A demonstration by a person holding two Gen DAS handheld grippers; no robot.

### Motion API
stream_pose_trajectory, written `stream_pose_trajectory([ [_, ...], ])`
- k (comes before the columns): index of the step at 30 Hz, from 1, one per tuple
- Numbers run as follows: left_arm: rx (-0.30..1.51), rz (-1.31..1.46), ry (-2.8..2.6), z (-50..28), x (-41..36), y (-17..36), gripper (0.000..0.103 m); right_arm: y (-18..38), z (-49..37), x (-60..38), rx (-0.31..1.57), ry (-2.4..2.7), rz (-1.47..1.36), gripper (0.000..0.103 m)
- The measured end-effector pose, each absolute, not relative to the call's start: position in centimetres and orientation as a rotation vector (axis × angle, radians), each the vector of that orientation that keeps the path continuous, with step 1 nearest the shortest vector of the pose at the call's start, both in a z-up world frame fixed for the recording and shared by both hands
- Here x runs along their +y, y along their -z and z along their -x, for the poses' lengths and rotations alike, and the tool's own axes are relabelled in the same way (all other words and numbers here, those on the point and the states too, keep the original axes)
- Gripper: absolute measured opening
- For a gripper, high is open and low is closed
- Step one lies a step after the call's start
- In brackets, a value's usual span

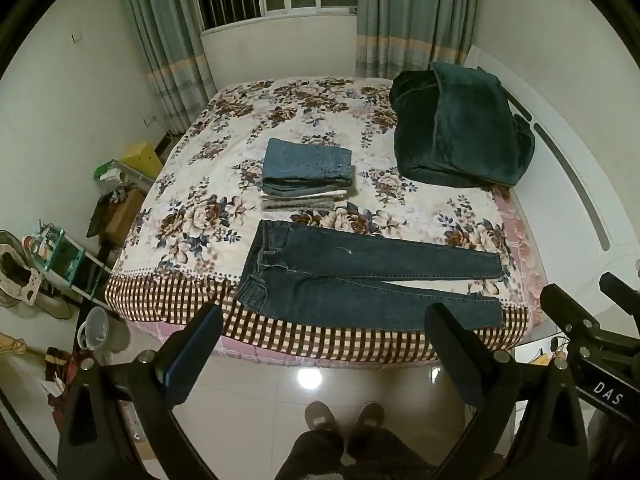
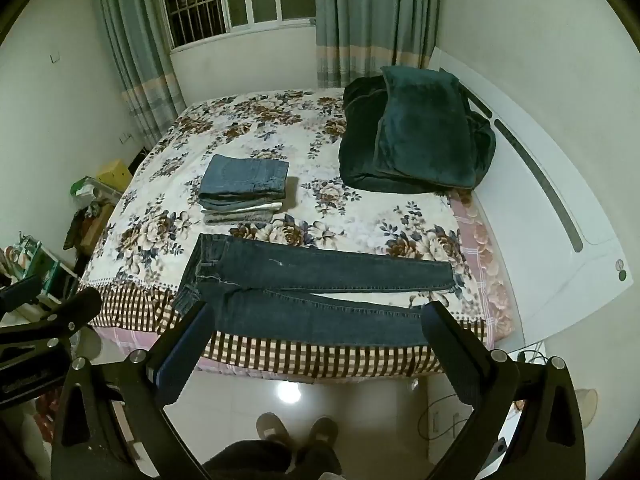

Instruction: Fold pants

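Dark blue jeans (image 1: 360, 276) lie flat across the near edge of the bed, waistband to the left, both legs stretched to the right; the right wrist view shows the same jeans (image 2: 312, 292). Behind them rests a stack of folded pants (image 1: 306, 174) topped by lighter denim, seen again as the stack (image 2: 242, 188). My left gripper (image 1: 324, 344) hangs open above the floor in front of the bed, nothing between its fingers. My right gripper (image 2: 316, 340) is open too, short of the near trouser leg and apart from it.
A floral bed cover (image 1: 224, 184) with a checked border (image 1: 280, 332) spans the bed. A dark green blanket (image 1: 460, 128) is heaped at the far right. Clutter and shelves (image 1: 60, 256) crowd the left floor. A person's shoes (image 1: 344, 420) stand on glossy tiles. White headboard (image 2: 560, 216) on the right.
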State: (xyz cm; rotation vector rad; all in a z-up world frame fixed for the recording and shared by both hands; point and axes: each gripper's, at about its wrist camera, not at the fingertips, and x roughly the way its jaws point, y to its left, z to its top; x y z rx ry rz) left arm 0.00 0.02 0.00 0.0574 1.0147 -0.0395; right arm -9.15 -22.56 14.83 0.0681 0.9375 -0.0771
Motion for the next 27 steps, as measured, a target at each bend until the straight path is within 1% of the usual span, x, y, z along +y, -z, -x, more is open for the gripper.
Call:
stream_pose_trajectory([
  [27,0.996,-0.060,0.037,-0.31,-0.20,-0.41,0.103,-14.82,9.04,-22.66,0.926,0.080,-0.065,0.103],
])
